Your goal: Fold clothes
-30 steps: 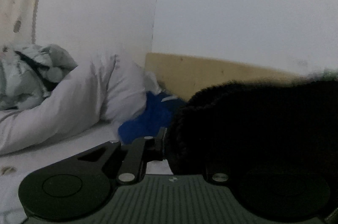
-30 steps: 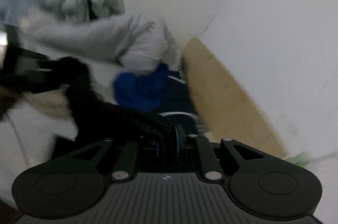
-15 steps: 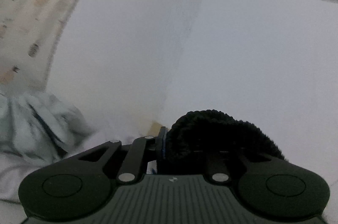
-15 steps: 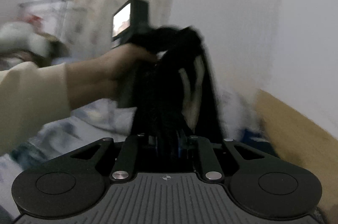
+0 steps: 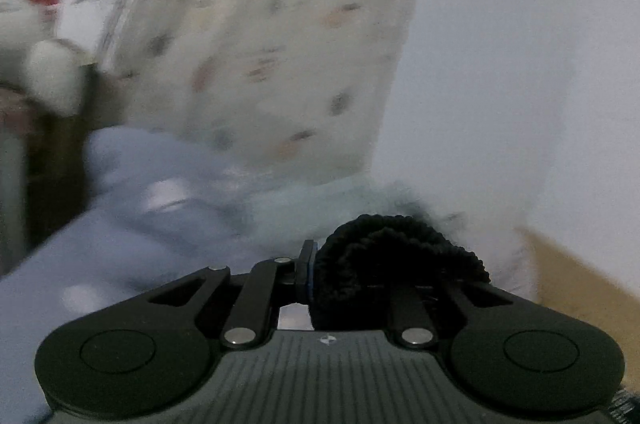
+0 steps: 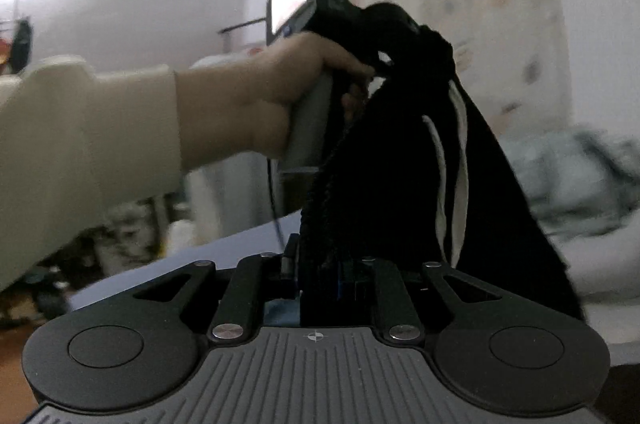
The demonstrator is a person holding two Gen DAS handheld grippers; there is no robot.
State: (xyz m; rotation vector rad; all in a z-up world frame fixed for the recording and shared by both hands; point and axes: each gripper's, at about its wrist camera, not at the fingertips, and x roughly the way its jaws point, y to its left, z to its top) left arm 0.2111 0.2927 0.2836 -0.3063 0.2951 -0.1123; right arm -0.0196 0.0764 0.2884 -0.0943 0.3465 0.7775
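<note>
A black knitted garment [image 6: 392, 164] with white drawstrings [image 6: 460, 152] hangs stretched between both grippers, above the bed. My right gripper [image 6: 320, 264] is shut on its lower edge. The cloth rises from there to the left gripper, whose handle [image 6: 308, 128] a person's hand [image 6: 260, 96] in a cream sleeve [image 6: 80, 144] holds higher up; cloth hides that gripper's fingertips. In the left wrist view my left gripper [image 5: 316, 264] is shut on a thick roll of the same black garment [image 5: 400, 248], which bulges over the right finger.
A patterned curtain [image 5: 280, 44] hangs behind the bed. Pale blue bedding [image 5: 160, 208] and a crumpled grey-green quilt [image 6: 580, 176] lie on the mattress. A wooden headboard [image 5: 580, 280] runs along the white wall. Blurred clutter [image 6: 120, 232] sits low at the left.
Both grippers have swung left and lifted the black garment off the bed. The views have turned from the wall corner and blue clothes to the curtain. The garment now hangs between the grippers.
</note>
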